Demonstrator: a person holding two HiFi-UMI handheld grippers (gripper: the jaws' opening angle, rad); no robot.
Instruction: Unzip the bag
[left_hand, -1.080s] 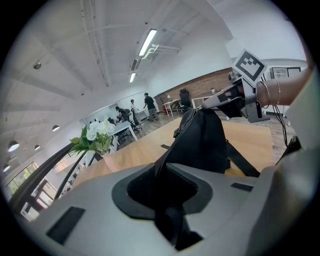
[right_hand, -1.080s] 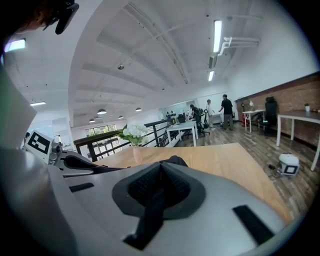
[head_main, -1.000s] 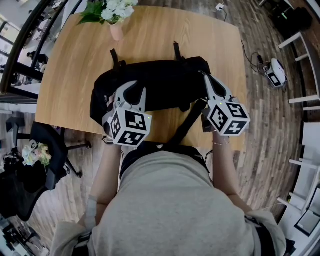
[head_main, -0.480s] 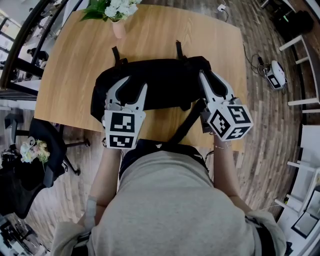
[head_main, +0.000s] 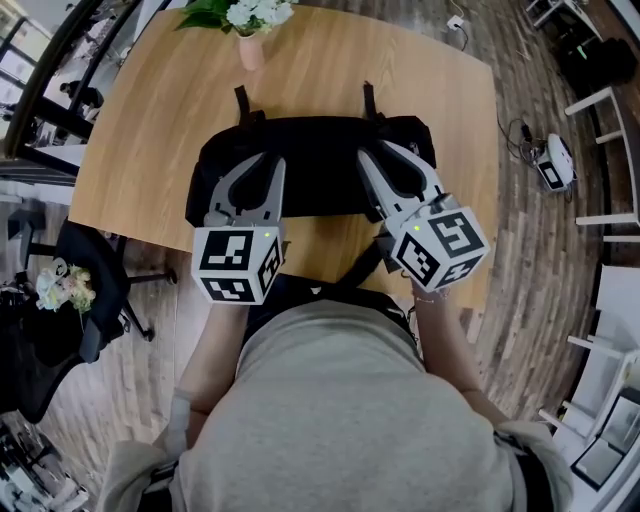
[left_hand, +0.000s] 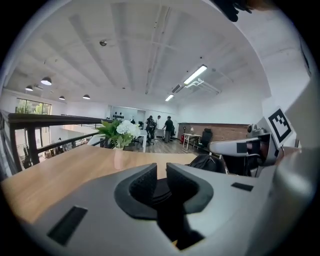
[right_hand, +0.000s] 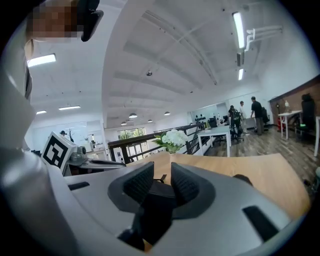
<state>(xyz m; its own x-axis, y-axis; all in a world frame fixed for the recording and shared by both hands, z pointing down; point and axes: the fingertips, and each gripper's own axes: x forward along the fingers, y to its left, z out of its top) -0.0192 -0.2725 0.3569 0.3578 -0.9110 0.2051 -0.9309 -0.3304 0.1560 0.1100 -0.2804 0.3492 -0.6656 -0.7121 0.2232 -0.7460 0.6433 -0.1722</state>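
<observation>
Both grippers have shifted since a second ago: left gripper pulled back toward us and squared up over the left half of the bag, right gripper swung in from the bag's right end toward its middle. Bag lies flat across the table, long side toward us, close to the near edge. Progress as we read it: nothing unzipped yet. No gap shows in the black fabric, and we can't pick out the zip or its pull in any view. Left fingers are narrow and closing, a slit between the pads with only the bag's dark top beyond, nothing pinched. Right fingers are a little wider and opening, also empty, with bag and a strap beyond the gap. So it's all still to do: find the pull, pinch it, pin the bag with the other gripper, run the zip. Room, left to right: bare table left of the bag up to the left edge, chair beyond and below it. Vase of flowers at the far edge, well apart from the bag. Two carry straps stick out on the bag's far side. Shoulder strap hangs over the near edge toward us and could snag. Right of the bag there's a strip of bare table, then the edge and floor.
</observation>
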